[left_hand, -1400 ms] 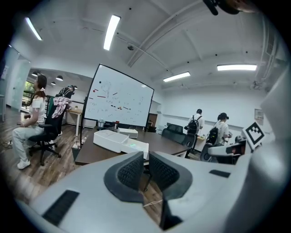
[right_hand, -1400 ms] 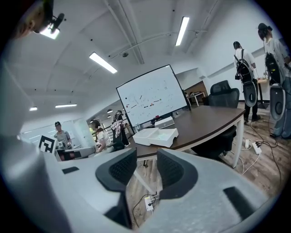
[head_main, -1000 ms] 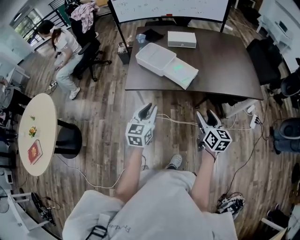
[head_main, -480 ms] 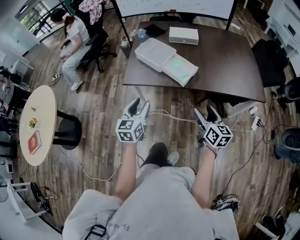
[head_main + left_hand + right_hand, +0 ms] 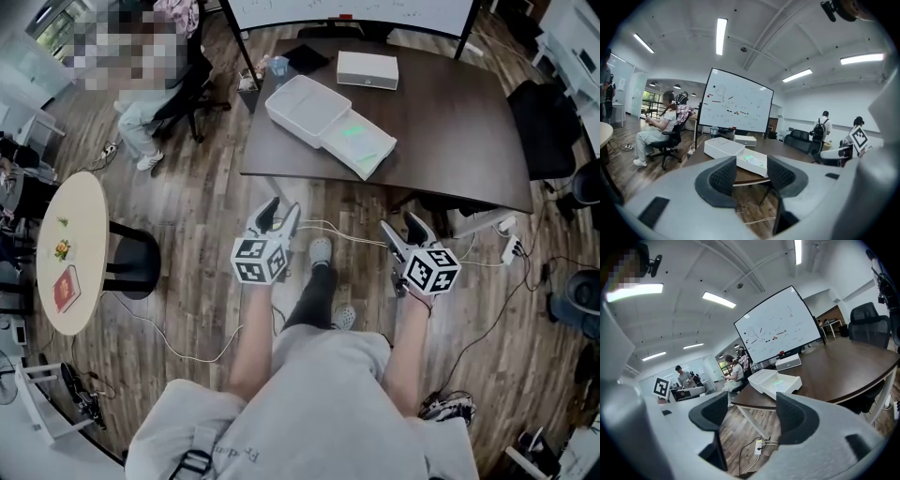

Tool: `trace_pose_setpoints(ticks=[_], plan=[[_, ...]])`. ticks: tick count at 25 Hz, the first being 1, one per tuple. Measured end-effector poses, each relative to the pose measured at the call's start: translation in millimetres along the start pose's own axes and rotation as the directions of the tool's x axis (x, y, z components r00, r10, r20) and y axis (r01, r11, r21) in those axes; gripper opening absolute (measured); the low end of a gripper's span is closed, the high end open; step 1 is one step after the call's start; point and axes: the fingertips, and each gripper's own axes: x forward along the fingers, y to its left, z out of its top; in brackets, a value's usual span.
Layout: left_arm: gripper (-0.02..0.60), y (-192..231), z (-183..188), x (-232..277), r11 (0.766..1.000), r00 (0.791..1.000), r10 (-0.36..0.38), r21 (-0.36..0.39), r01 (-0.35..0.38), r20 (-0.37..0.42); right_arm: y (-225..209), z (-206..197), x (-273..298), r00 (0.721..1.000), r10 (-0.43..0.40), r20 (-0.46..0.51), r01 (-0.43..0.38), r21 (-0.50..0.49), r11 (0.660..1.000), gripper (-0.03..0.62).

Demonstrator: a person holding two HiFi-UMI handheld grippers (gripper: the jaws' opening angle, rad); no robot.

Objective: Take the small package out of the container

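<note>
The container (image 5: pixel 361 142) lies open by the tabletop's (image 5: pixel 450 131) near edge, long axis far-left to near-right, small package (image 5: pixel 354 131) inside. Open floor (image 5: pixel 206 216) separates it from both released, empty tools: left tool (image 5: pixel 279 216) jaws just widening, right tool (image 5: pixel 403 232) jaws just narrowing.

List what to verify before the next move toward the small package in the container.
1. Container open, lid off: ok.
2. Small package visible inside: ok.
3. Left gripper empty, jaws apart, just been opening: ok.
4. Right gripper empty, jaws apart, just closed slightly: ok.
5. Grippers at the table: not ok, both over the floor, short of it.
</note>
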Motion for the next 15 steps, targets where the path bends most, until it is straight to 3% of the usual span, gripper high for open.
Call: trace_pose_setpoints(ticks=[8, 15], plan=[[0.201, -9.1, 22.7, 81.0, 0.995, 0.994, -0.099, 0.019, 0.100, -0.038, -8.6, 20.6, 63.2, 0.989, 0.112, -0.092, -0.120, -0.089, 0.989, 0.302], [0.209, -2.1, 58.5, 159.5, 0.987, 0.986, -0.161, 0.021, 0.162, -0.044, -33.7, 39.1, 130.8, 0.966, 0.097, -0.240, -0.146, -0.199, 0.969, 0.301]])
